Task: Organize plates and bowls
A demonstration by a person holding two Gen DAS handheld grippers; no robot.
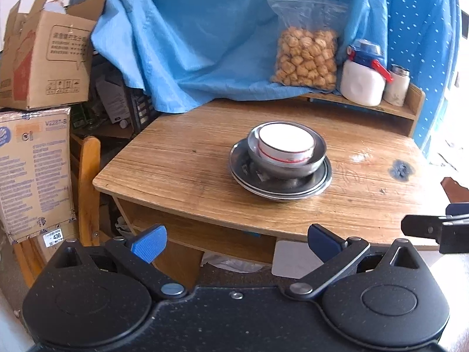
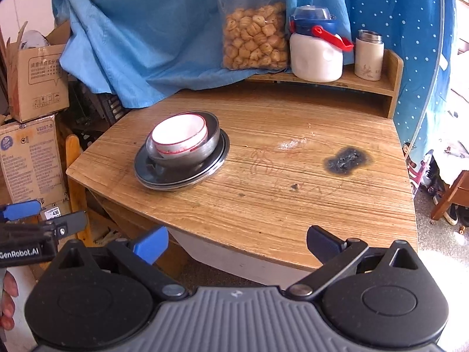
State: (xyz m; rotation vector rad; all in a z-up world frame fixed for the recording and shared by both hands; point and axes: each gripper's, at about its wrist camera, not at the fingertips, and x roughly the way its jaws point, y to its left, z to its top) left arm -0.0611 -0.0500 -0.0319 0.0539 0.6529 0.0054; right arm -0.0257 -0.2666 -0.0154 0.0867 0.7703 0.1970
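Blue cloth hangs behind the worn wooden table (image 2: 263,176), where the dishes already sit as one pile — a white ceramic bowl with a red rim band (image 2: 180,136) nested in a steel bowl (image 2: 205,154), which rests on stacked round steel plates (image 2: 152,176) left of the table's middle. Both the left gripper (image 1: 236,242) and right gripper (image 2: 236,242) hang off the near edge, fingers spread wide and holding nothing. By my reading the stacking looks done — the next move, if any, is only a check that the pile sits level.

A light wooden table (image 2: 263,199) carries stacked steel plates (image 2: 152,176), left of a dark burn mark (image 2: 347,160).
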